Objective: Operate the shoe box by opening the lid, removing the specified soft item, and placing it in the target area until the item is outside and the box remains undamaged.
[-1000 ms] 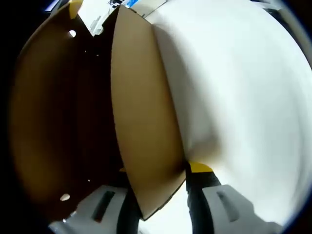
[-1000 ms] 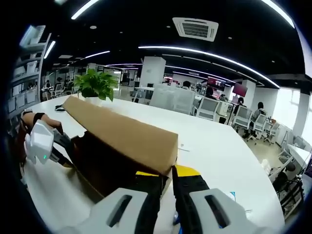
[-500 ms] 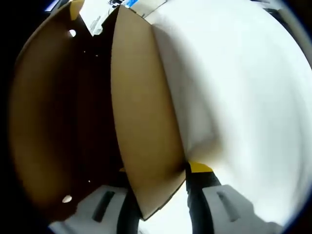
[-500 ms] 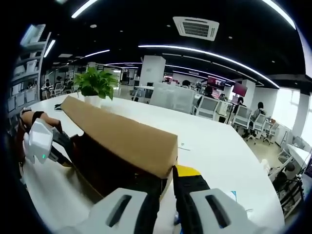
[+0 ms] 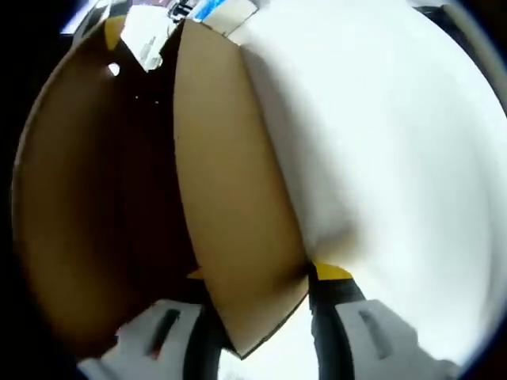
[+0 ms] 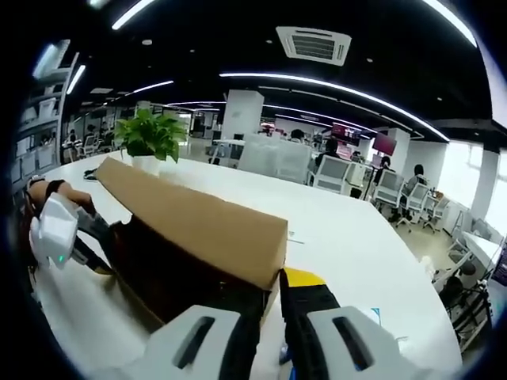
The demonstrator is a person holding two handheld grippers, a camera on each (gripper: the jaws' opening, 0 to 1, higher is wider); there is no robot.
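I had both hand-held grippers, left [image 5: 255, 317] and right [image 6: 271, 305], clamped on the lid [image 6: 198, 226], which was part-raised at 12 o'clock above the shoe box [image 6: 170, 273]; the soft item remained inside, unseen.

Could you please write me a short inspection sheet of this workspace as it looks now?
Surface: white table, bare beside the box.
Job's things: cardboard box lid raised over a dark interior; soft item not visible.
Clutter: potted plant at the far edge.
Grippers: right tool and left tool each clamp a lid edge.
Cables: nothing seen.
Surroundings: open office, chairs, ceiling lights.
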